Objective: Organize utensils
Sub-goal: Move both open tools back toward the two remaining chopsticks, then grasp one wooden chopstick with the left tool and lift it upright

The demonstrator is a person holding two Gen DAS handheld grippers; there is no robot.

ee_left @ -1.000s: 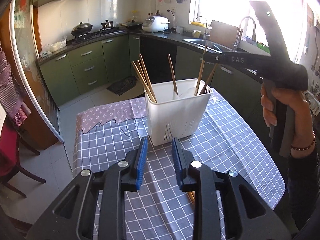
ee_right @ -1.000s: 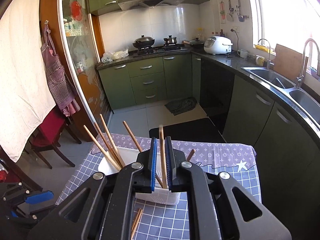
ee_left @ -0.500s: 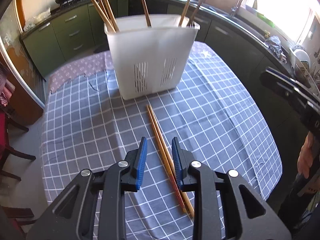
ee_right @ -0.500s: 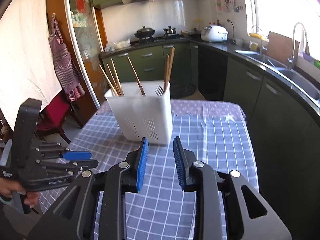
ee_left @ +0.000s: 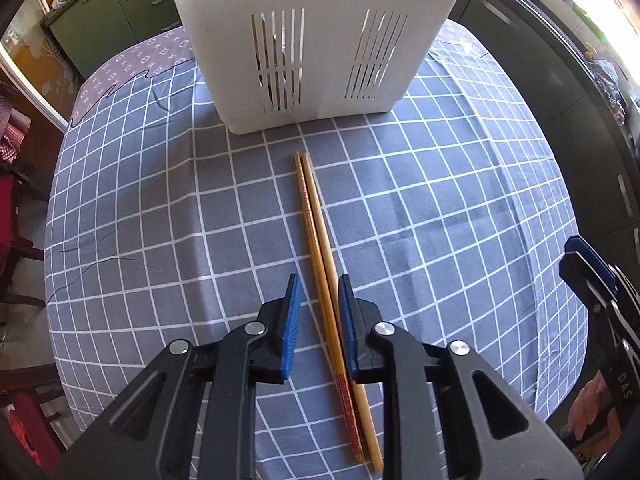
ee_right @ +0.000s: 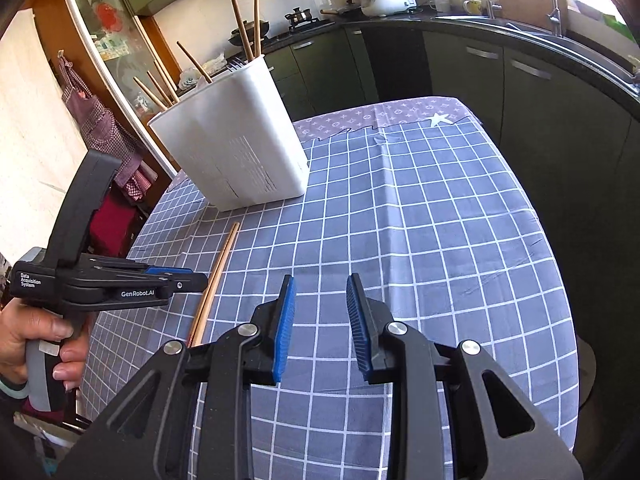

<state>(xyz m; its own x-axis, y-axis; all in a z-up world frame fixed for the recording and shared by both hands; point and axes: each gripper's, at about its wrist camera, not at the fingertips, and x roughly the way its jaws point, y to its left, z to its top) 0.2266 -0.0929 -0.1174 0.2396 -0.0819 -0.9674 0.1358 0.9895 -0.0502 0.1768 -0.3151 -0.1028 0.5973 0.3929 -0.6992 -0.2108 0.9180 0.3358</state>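
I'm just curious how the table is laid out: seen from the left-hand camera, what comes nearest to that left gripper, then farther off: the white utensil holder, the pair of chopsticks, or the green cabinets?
1. Pair of chopsticks: between the left gripper's blue pads, lying on the checked cloth.
2. White utensil holder: standing just beyond the chopsticks' far tips.
3. Green cabinets: off the table, upper left background.

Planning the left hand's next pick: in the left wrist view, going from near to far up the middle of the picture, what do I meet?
left gripper, its jaws having just been closing, astride the pair → chopsticks lying side by side on the checked tablecloth → white utensil holder → green cabinets.
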